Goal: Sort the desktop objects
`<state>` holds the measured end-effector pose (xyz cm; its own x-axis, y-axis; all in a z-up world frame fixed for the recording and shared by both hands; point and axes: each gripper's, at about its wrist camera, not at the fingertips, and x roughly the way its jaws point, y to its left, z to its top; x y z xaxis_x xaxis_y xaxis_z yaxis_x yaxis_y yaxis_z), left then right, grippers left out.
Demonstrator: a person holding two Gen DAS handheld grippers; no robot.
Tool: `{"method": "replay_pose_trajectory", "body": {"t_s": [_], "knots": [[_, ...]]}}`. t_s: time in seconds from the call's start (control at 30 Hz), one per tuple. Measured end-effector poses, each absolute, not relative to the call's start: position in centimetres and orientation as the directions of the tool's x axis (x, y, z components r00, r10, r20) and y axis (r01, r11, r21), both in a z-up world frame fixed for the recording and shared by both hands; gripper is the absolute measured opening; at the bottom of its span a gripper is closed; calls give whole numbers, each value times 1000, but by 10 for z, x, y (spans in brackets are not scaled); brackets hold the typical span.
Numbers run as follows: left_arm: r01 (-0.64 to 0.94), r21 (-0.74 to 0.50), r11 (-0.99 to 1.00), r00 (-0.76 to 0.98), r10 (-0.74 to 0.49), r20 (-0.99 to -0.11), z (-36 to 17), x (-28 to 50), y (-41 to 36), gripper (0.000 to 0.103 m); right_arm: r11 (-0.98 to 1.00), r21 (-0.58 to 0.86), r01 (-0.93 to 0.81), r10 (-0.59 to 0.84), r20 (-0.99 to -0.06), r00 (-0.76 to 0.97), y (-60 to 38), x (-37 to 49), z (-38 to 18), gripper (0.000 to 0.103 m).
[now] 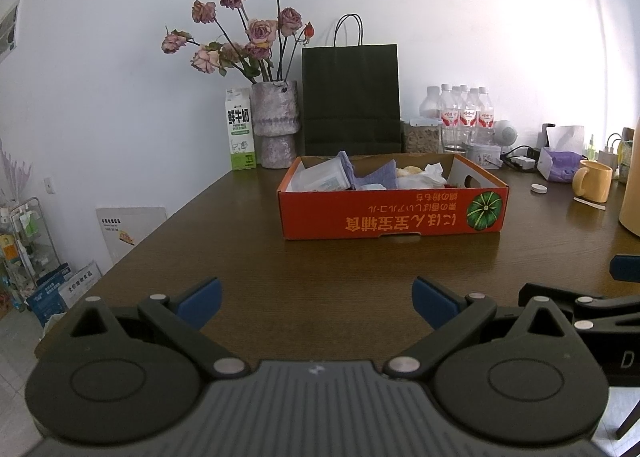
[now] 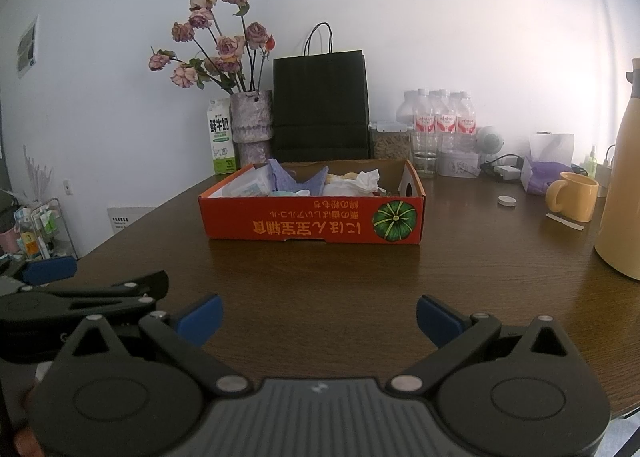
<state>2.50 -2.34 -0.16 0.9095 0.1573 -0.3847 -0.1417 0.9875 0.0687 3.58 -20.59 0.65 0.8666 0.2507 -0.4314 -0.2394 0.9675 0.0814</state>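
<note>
dark wood table (image 1: 248, 257) bears an orange box (image 1: 392, 213), white wall (image 1: 100, 57) behind.

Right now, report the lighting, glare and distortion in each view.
Left wrist view: strong glare washes out the wall at upper right, and fisheye bends the table edge. Right wrist view: softer glare on the right, dark vignette corners, orange box sharp, its print legible, and the yellow jug bulges at the frame edge.

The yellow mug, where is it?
The yellow mug stands on the right side of the table in both views, between the purple tissue box and the tall yellow jug, near a small white cap.
</note>
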Motion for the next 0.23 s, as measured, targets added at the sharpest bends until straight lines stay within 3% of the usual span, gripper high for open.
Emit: {"method": "replay_pose_trajectory", "body": {"t_s": [0.23], "knots": [[-131, 47, 990, 907, 139, -397, -1, 28, -20, 103, 968, 79, -238, 248, -432, 867, -206, 35, 8, 103]]}}
